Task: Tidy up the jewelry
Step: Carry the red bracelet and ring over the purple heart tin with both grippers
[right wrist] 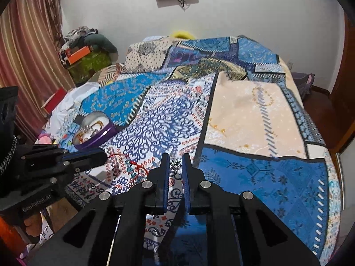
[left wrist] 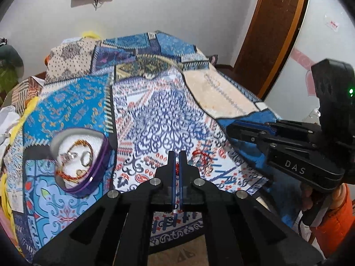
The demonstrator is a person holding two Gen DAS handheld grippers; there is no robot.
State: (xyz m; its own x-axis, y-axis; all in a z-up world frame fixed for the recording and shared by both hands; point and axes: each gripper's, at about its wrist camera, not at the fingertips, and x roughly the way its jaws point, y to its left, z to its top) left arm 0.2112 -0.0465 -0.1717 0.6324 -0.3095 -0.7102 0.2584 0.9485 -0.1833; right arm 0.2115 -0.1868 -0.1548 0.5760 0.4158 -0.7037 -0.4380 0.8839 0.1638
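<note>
My left gripper [left wrist: 177, 155] is shut on a thin red cord bracelet [left wrist: 177, 170], and the rest of the cord [left wrist: 200, 156] trails onto the patterned bedspread. In the right wrist view the same cord [right wrist: 137, 168] runs from the left gripper's tip [right wrist: 104, 154] across the cloth. My right gripper [right wrist: 176, 158] is shut on a small silver star-shaped ornament [right wrist: 175, 165], just above the bedspread. A purple heart-shaped tin [left wrist: 97, 168] with a white lining holds several rings and chains. It sits left of both grippers [right wrist: 104, 135]. The right gripper [left wrist: 229, 130] reaches in from the right in the left wrist view.
A blue, white and cream patchwork bedspread [right wrist: 255, 115] covers the bed. White cloth [right wrist: 73, 102] and a red box [right wrist: 54, 100] lie at its left edge, by a striped curtain [right wrist: 28, 55]. A wooden door [left wrist: 273, 28] stands at the far right. An orange sleeve [left wrist: 332, 217] is behind the right gripper.
</note>
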